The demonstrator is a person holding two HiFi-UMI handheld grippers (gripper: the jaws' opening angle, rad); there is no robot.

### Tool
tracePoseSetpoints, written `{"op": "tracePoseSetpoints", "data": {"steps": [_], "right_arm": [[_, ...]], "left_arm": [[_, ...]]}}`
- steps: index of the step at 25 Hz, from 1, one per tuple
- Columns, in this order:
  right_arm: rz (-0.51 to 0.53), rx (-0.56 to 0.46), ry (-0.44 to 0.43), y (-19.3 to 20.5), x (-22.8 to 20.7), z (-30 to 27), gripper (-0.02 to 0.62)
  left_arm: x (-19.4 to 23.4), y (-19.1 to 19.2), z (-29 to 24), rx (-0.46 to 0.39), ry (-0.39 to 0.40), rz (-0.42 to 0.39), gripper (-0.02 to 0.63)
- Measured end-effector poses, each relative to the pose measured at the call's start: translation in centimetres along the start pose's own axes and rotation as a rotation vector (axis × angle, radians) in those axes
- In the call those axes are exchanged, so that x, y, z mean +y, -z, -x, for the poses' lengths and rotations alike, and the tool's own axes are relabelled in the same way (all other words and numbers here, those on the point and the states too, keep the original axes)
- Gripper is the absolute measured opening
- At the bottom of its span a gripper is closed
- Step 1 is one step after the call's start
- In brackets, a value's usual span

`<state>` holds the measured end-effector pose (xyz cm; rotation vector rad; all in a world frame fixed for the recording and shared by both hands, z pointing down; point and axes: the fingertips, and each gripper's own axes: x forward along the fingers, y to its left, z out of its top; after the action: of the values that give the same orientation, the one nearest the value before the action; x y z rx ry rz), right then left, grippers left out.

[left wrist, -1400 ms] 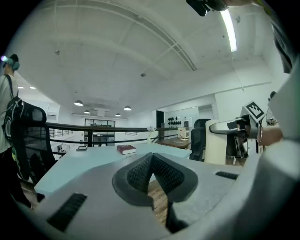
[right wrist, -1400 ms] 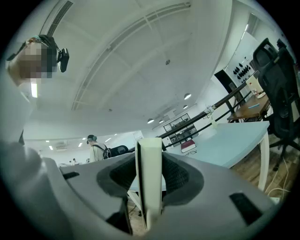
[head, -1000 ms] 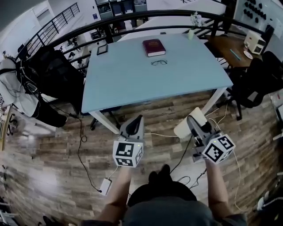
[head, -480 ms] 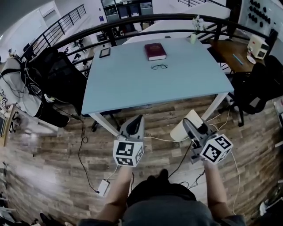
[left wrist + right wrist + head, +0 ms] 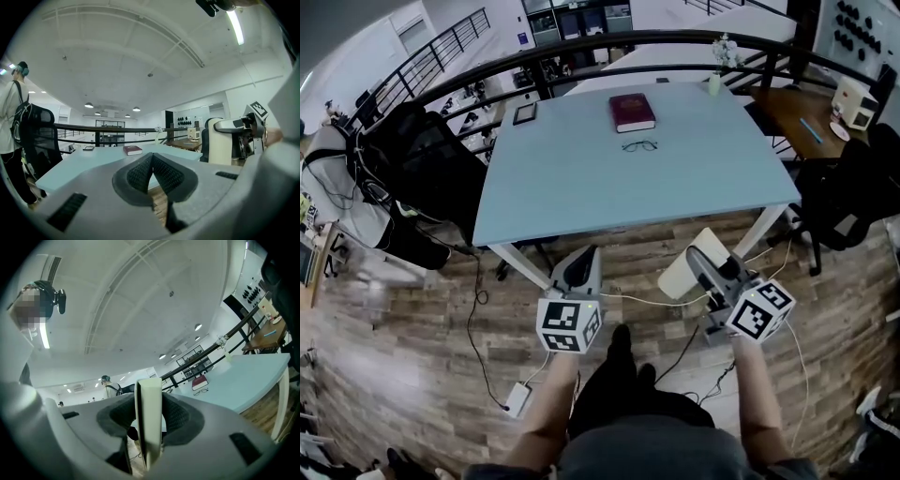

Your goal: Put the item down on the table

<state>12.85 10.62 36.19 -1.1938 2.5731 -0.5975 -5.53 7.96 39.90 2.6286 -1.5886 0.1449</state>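
A flat cream-white item [image 5: 682, 270] stands on edge between the jaws of my right gripper [image 5: 701, 262], which is shut on it and held above the wooden floor, short of the table's near edge. In the right gripper view the item [image 5: 150, 420] fills the gap between the dark pads [image 5: 180, 416]. My left gripper [image 5: 590, 256] is shut with nothing in it, its ribbed pads [image 5: 165, 172] meeting. The light blue table [image 5: 581, 187] lies ahead of both grippers. In the left gripper view the item [image 5: 219, 146] shows at the right.
On the table's far side lie a dark red book [image 5: 632, 111], a pair of glasses [image 5: 639, 145] and a small dark tablet [image 5: 525, 113], with a small vase [image 5: 714, 82] at the far right corner. Black chairs [image 5: 422, 159] stand to the left. Cables [image 5: 478, 319] cross the floor.
The table has drawn slightly closer in the head view as the person steps forward. Both grippers keep their places and their states.
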Motion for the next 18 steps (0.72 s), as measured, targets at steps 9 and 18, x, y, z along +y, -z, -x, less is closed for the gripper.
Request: {"op": "tracePoseSetpoints", "data": {"steps": [9,18], "right_arm": [[-0.012,0.019,-0.013,-1.2,-3.3,-5.0,0.166],[-0.029,0.022,0.011,-2.8,-8.7,-13.3,0.166]], "left_arm": [[2.7,0.2,-5.7,0.007,0.006,0.001,0.006],[8.6,-0.5,-14.4,-0.004,0.02,-0.004,0.006]]}}
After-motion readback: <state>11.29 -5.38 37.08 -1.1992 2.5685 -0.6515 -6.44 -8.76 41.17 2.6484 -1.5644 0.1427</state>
